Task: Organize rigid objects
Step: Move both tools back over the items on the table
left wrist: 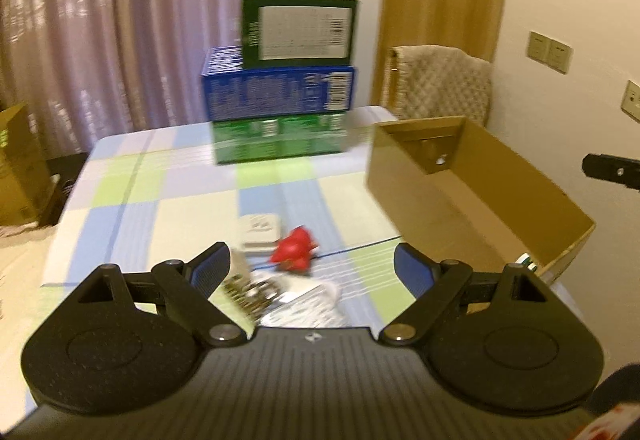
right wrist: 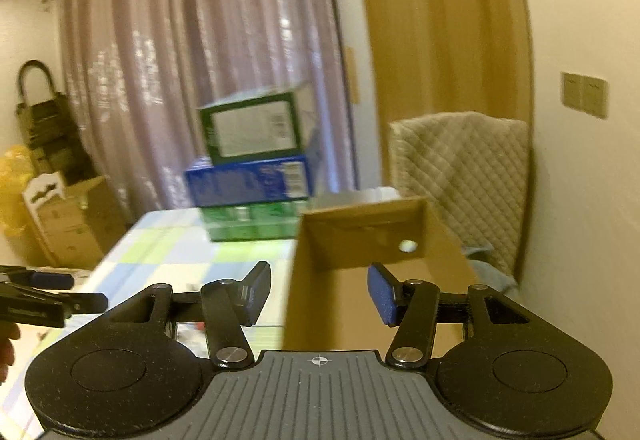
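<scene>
My left gripper hangs open and wide above a cluster of small things on the checked tablecloth. The cluster holds a red toy, a small white box, a patterned packet and clear plastic wrapping. Nothing sits between its blue pads. An open cardboard box lies to the right, with a small green-and-white item at its near corner. My right gripper is open and empty over the near end of the cardboard box. Its tip shows in the left wrist view.
Three cartons are stacked at the table's far side: a green one on a blue one on a green one. A chair with a quilted cover stands behind the box. Cardboard boxes sit on the floor at left.
</scene>
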A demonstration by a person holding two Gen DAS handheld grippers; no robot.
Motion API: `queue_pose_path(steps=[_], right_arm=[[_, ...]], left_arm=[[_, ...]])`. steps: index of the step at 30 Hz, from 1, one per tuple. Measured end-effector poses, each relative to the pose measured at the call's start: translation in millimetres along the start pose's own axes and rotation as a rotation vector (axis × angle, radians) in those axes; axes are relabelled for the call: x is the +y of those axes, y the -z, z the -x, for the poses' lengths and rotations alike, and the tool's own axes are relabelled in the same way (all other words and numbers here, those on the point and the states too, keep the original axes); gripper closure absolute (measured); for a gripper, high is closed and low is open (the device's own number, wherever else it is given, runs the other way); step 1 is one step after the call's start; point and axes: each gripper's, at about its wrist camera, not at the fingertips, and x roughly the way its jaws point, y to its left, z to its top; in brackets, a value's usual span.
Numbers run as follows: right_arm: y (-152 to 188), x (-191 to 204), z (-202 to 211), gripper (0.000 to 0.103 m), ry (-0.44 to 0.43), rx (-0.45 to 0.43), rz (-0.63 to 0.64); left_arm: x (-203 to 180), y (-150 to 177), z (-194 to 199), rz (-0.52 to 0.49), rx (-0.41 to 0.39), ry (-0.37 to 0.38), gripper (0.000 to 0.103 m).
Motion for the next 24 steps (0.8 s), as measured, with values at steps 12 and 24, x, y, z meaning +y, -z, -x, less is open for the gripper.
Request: queue_pose_path(steps=[12,24], right_arm=[[57.2,77.1,-31.3,0.051,-0.122,0.13,0.083],[118.6,110.9,-92.7,0.039,-0.18,0.24,0.105]], left_arm=[[56.8,60.6,30.9,0.069,0.051,-0.123,0.016],[88.0,106.3,-5.3,0.086,0.1,-0.168,0.016]])
